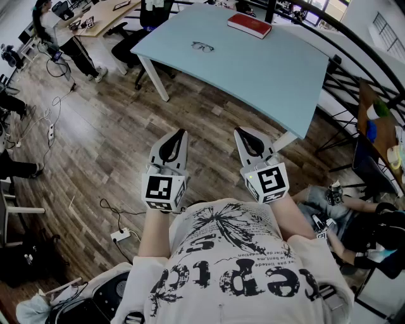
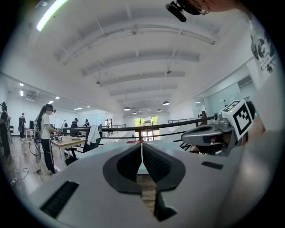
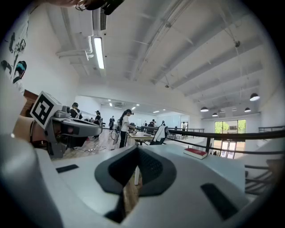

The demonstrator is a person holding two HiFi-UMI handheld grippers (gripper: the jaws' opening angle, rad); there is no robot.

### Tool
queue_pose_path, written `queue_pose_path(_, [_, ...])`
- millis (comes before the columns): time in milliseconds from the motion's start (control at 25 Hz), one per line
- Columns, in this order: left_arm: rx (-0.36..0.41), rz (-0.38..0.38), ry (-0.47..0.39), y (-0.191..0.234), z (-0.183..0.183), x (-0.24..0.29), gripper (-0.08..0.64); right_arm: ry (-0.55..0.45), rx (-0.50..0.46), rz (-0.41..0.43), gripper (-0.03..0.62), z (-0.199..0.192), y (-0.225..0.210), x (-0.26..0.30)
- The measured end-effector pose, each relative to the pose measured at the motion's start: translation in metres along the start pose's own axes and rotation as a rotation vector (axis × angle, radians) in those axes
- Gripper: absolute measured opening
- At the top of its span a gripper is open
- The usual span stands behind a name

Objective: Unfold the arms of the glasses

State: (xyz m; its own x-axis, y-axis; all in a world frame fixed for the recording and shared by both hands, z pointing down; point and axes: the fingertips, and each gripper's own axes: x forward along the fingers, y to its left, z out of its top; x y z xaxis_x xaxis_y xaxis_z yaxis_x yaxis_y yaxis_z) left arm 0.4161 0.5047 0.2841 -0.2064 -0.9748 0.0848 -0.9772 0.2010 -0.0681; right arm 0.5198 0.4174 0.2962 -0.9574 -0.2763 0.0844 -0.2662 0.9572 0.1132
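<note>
A pair of dark-framed glasses (image 1: 202,46) lies folded on the pale blue table (image 1: 266,69), far ahead of both grippers. My left gripper (image 1: 183,132) is held level over the wooden floor, short of the table's near edge, jaws shut with nothing between them. My right gripper (image 1: 238,132) hangs beside it, also level, shut and empty. In the left gripper view the left gripper's (image 2: 141,144) dark pads meet, and the right gripper (image 2: 196,133) shows off to the side. In the right gripper view the right gripper's (image 3: 136,148) pads are together. The glasses are too small to make out in either gripper view.
A red book (image 1: 249,25) lies at the table's far side, also seen as a red book (image 3: 196,153). A black railing (image 1: 354,76) runs along the right. Office chairs (image 1: 130,41) stand left of the table. A power strip (image 1: 120,235) and cables lie on the floor. People stand at a desk (image 1: 107,12) further off.
</note>
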Motion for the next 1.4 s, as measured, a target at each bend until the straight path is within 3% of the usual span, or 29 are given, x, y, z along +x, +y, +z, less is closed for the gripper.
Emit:
queue_pose_path(560, [-0.031,0.025,0.022,0.001,-0.015,0.015,0.025,0.047,0.022,0.004,0.009,-0.019,-0.016,0.016])
queue_pose_path(840, [-0.069,0.06,0.071,0.023,-0.043,0.022,0.025,0.087,0.049,0.012,0.009,-0.042,-0.019,0.04])
queue_pose_path(1120, [-0.086,0.041,0.094,0.078,-0.054,0.073,0.025,0.118,0.042,-0.001,0.009,-0.046,-0.033,0.113])
queue_pose_path(1400, [-0.09,-0.028,0.09,0.201,-0.063,0.171,0.025,0.139,0.048,-0.075,0.009,-0.05,-0.056,0.255])
